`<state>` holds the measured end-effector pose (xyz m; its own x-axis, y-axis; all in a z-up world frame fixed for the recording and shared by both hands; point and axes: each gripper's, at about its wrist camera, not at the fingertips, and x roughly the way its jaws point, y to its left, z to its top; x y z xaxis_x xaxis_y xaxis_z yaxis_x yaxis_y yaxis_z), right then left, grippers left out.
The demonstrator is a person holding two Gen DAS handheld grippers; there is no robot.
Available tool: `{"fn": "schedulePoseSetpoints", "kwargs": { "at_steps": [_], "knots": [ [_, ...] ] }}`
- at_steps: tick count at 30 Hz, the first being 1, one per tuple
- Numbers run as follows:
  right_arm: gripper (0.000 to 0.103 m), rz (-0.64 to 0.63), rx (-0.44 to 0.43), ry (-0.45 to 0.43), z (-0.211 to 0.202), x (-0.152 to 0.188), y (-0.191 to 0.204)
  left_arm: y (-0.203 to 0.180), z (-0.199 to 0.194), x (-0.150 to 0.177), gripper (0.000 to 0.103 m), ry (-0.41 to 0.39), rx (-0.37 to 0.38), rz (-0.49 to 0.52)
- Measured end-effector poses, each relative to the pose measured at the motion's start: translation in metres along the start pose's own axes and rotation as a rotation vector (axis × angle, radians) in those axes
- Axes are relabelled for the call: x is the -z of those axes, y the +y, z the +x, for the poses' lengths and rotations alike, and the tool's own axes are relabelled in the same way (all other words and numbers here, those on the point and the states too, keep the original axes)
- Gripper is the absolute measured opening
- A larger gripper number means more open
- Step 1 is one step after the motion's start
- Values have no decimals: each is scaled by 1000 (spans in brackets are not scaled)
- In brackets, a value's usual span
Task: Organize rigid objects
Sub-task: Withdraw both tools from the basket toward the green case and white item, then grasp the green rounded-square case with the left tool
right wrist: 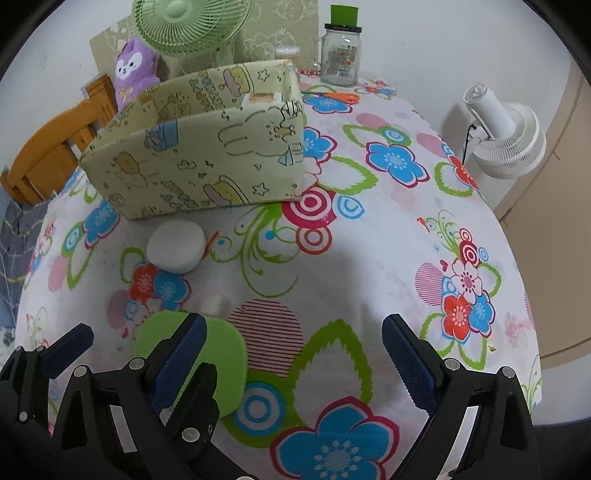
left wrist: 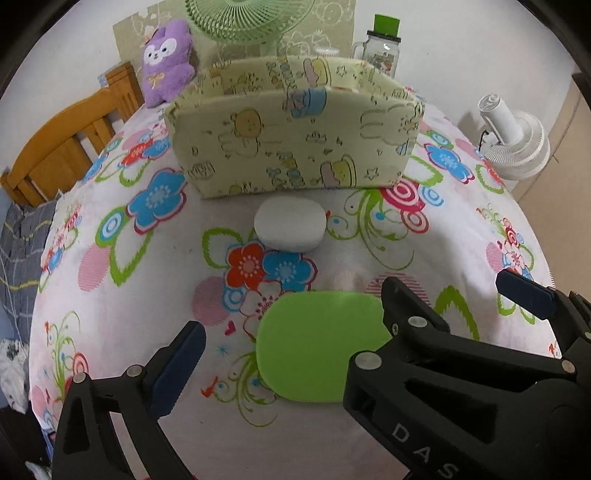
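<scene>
A flat green oval piece [left wrist: 317,350] [right wrist: 225,354] lies on the flowered tablecloth [left wrist: 122,314] between the jaws of my left gripper [left wrist: 295,328], which stands open around it without touching. Only that gripper's left finger [left wrist: 181,362] shows; the right gripper's black finger [left wrist: 402,314] crosses in front of the other side. Beyond the green piece lies a thick white oval block [left wrist: 290,223] [right wrist: 176,247], just in front of a pale yellow fabric box [left wrist: 295,147] [right wrist: 195,158] with cartoon prints. My right gripper [right wrist: 295,347] is open over bare cloth, to the right of the green piece.
A small blurry whitish lump [left wrist: 345,278] [right wrist: 214,302] sits between the two pieces. Behind the box are a green fan [left wrist: 251,18], a purple plush [left wrist: 168,62] and a glass jar [right wrist: 340,55]. Orange scissors [right wrist: 338,98] lie far right. A wooden chair [left wrist: 62,144] and a white fan [right wrist: 506,136] flank the table.
</scene>
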<state>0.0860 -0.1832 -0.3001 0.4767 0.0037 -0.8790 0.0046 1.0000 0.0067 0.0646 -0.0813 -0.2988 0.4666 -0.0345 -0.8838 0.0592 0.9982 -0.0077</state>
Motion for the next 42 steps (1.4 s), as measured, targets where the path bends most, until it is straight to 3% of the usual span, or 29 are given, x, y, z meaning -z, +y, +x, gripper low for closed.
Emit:
{"fn": "schedulePoseSetpoints", "kwargs": {
  "at_steps": [20, 32, 35, 42],
  "knots": [
    [98, -34, 46, 65, 28, 10, -27, -24, 28, 13, 103, 72, -31, -48],
    [98, 4, 14, 82, 34, 12, -32, -27, 29, 13, 103, 48, -42, -58],
    [98, 7, 4, 82, 34, 11, -32, -27, 27, 12, 96, 39, -30, -46],
    [98, 5, 15, 80, 31, 7, -29, -20, 26, 5, 95, 42, -30, -46]
  ]
}}
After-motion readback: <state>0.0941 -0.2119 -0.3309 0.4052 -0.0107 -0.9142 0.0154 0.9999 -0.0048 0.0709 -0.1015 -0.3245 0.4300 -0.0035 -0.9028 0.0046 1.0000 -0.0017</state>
